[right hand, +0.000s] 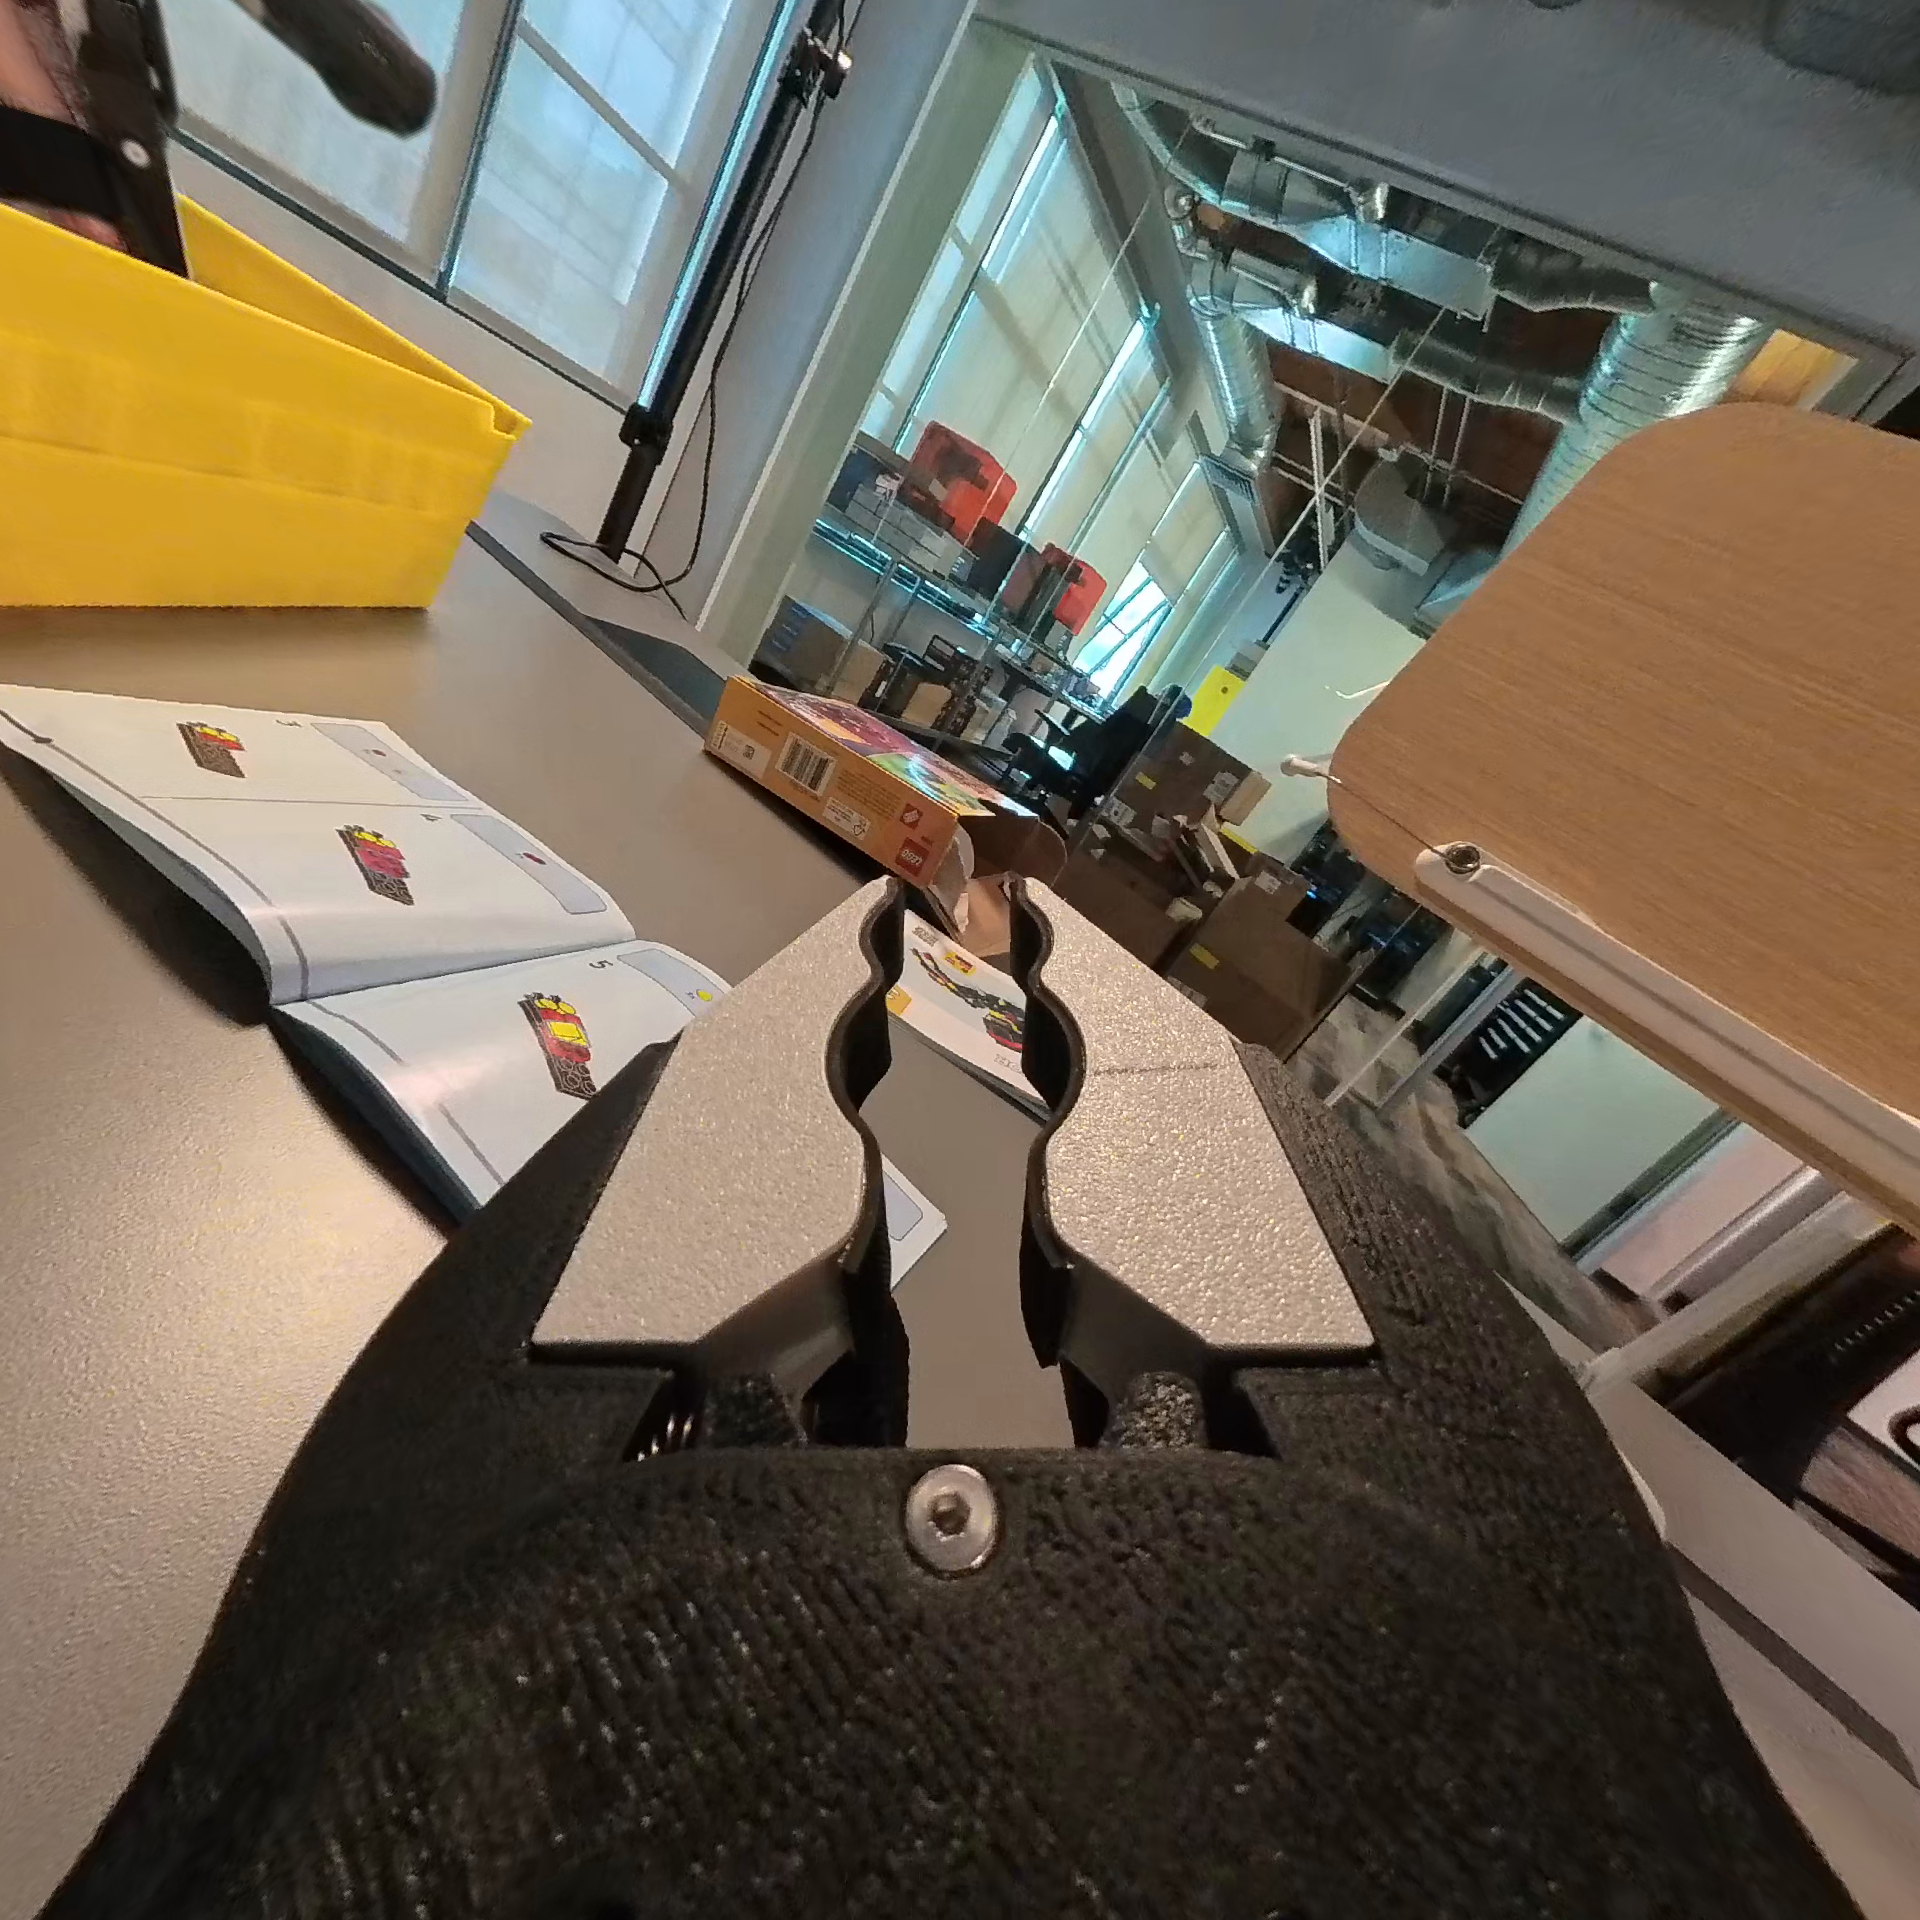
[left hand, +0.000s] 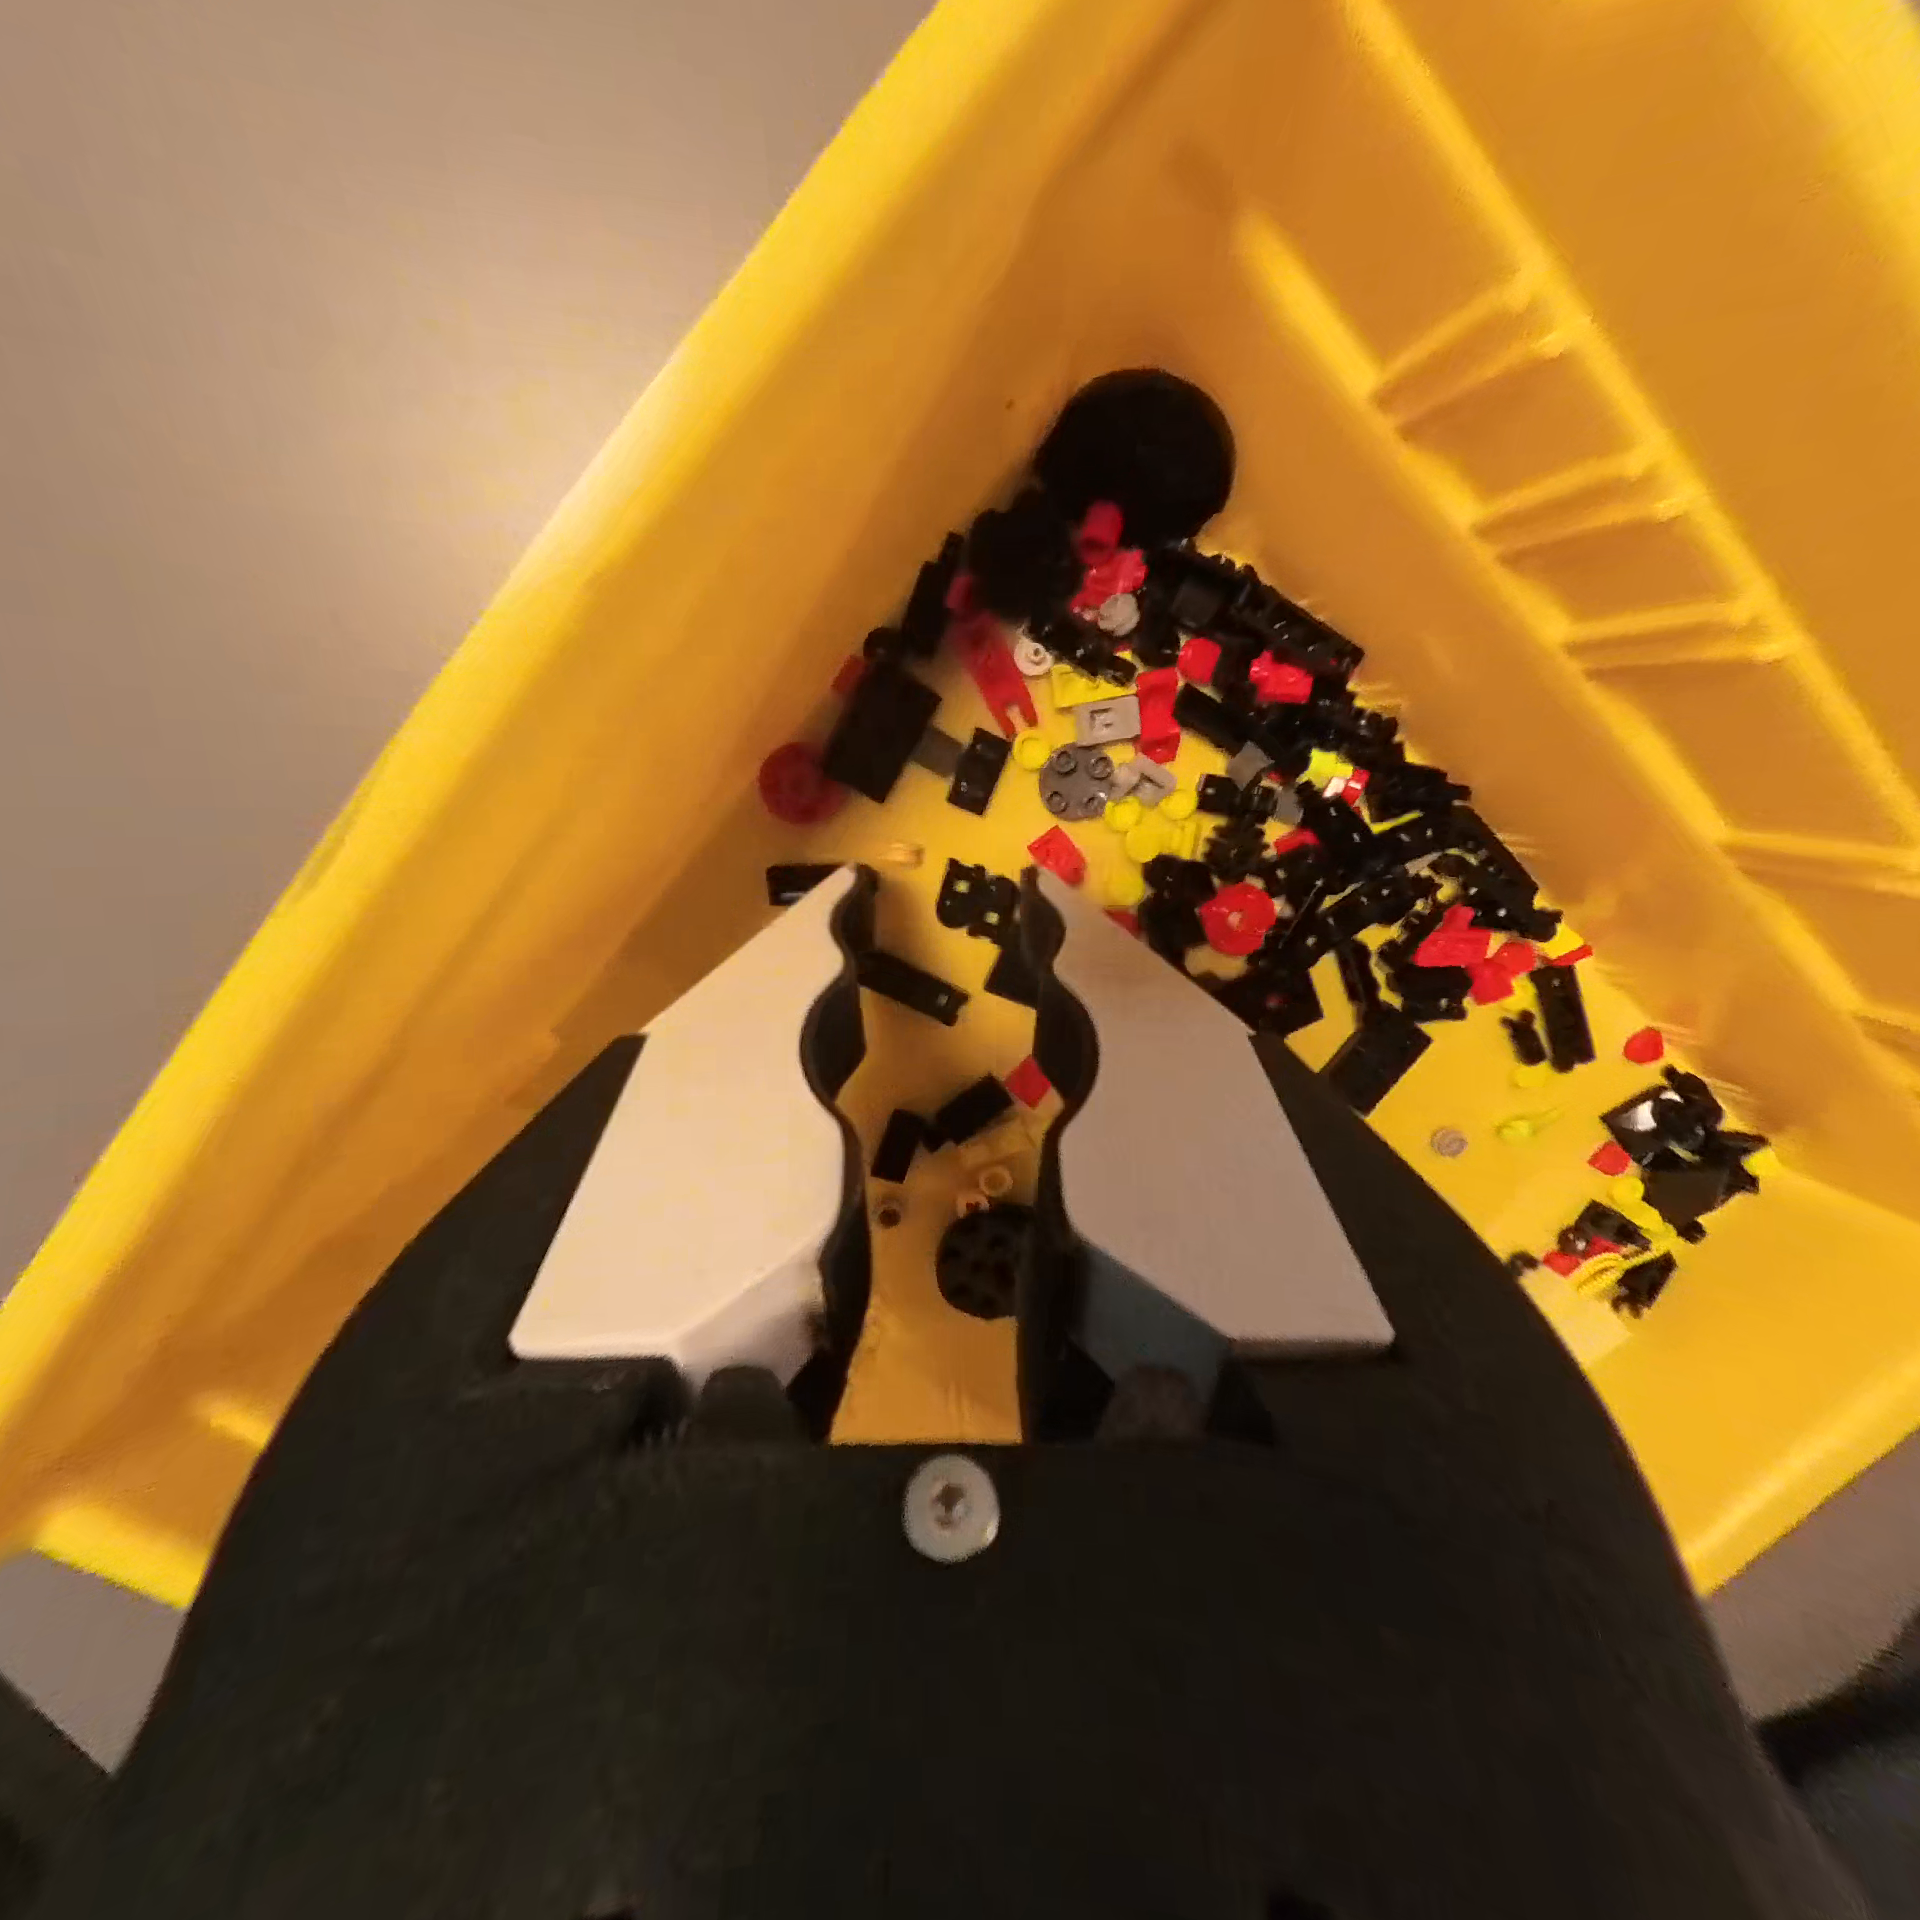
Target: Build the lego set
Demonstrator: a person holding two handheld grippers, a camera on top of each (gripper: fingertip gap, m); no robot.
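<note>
In the left wrist view a yellow bin (left hand: pixel 623 727) holds several loose lego pieces (left hand: pixel 1247 790) in black, red, yellow and grey, with a large black wheel (left hand: pixel 1138 452) in its far corner. My left gripper (left hand: pixel 945 883) is open and empty, hanging over the bin's floor above a small black piece (left hand: pixel 977 904). A round black piece (left hand: pixel 982 1252) lies between its fingers nearer the base. In the right wrist view my right gripper (right hand: pixel 951 899) is open and empty, low over the dark table (right hand: pixel 208 1195), beside the open instruction booklet (right hand: pixel 364 904).
The yellow bin (right hand: pixel 208 468) stands at the far left of the table in the right wrist view. An orange lego box (right hand: pixel 831 779) lies open near the table's far edge. A second leaflet (right hand: pixel 956 997) lies ahead of the right gripper. A wooden chair back (right hand: pixel 1662 727) stands at right. The gap from one gripper's tips to the other's is roughly 40 cm.
</note>
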